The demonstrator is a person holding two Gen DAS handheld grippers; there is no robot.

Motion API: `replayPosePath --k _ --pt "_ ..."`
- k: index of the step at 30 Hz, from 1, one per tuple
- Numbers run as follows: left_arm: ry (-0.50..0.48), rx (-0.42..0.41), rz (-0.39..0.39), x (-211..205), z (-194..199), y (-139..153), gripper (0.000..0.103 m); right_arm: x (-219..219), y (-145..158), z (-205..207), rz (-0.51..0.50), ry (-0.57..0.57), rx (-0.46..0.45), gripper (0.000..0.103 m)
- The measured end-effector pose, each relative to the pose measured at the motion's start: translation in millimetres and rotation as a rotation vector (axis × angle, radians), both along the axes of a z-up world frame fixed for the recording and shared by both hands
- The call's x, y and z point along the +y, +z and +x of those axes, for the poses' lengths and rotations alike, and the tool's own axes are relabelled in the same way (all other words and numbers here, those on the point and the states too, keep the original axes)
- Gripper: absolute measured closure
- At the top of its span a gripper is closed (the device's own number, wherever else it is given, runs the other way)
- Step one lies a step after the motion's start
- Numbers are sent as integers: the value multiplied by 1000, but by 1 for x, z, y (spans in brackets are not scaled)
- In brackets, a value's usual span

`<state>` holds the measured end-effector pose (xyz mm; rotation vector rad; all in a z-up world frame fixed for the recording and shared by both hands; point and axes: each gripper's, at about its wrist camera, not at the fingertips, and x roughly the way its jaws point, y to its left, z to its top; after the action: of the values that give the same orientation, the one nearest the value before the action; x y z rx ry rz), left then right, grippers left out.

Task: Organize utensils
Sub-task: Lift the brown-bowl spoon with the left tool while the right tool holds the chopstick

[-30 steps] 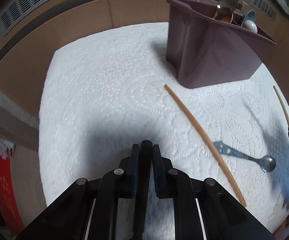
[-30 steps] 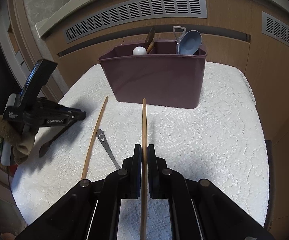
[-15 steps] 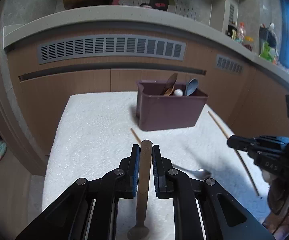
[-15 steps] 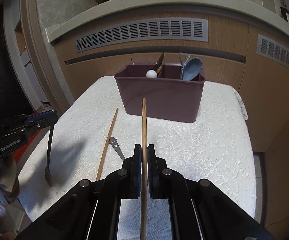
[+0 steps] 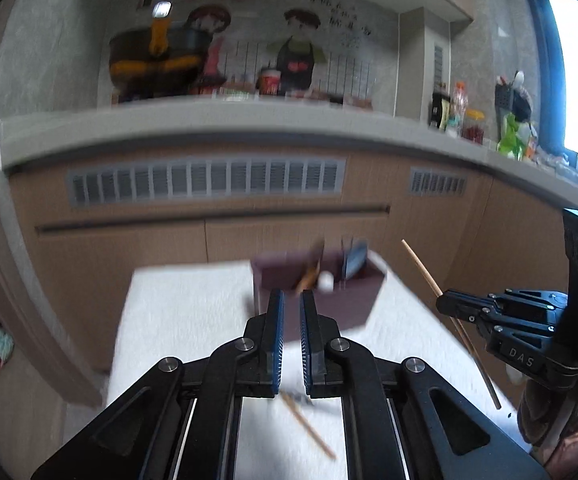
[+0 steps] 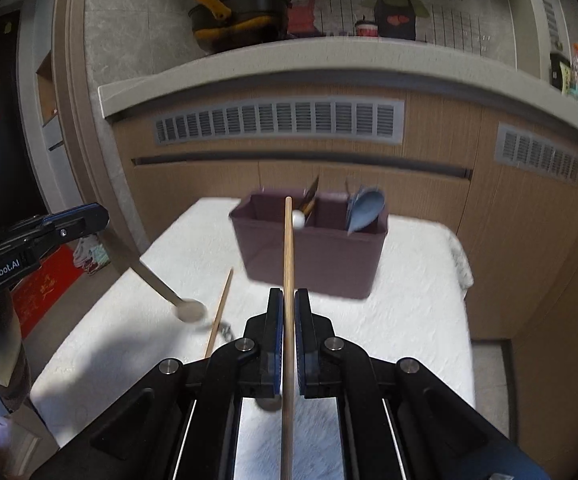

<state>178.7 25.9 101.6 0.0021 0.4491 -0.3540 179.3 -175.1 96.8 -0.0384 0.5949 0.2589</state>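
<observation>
Here, my right gripper (image 6: 287,296) is clenched on a chopstick (image 6: 288,248) that runs straight up the middle of the right wrist view, its tip overlapping the front rim of the bin (image 6: 309,256). The bin stands on the white cloth (image 6: 409,320) in the centre of the frame, holding a blue spoon (image 6: 365,208) at its right, a white ball-ended piece (image 6: 298,219) and a dark wooden utensil (image 6: 311,196) near its middle. A second chopstick (image 6: 219,312) lies on the cloth at centre left, just beside the end of a metal handle (image 6: 227,330). At the left edge my left gripper (image 6: 97,216) reaches in, and a grey spoon (image 6: 189,310) slants from its tips down to the right, its bowl above the cloth close to the lying chopstick. The left wrist view is blurred: the left gripper's pads (image 5: 275,340) stand slightly apart in the lower centre and I see nothing between them, so I cannot tell whether that spoon is truly gripped. There the bin sits just beyond the fingertips, the right gripper with its chopstick is at the right edge, and the lying chopstick shows at bottom centre.
</observation>
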Motion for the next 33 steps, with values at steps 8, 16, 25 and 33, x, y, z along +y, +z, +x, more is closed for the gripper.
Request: replayPosePath --k 8,16,25,33 --pt "-20 -13 -19 -7 54 28 95 -16 60 30 5 -31 -145 97" --pt "73 375 10 -1 70 -80 89 -27 28 37 4 -54 -58 97" --pt "242 546 69 -26 57 -161 47 -28 -11 39 48 -38 25 98" --pt "276 509 149 -42 59 -186 67 -26 -31 31 51 -30 46 98"
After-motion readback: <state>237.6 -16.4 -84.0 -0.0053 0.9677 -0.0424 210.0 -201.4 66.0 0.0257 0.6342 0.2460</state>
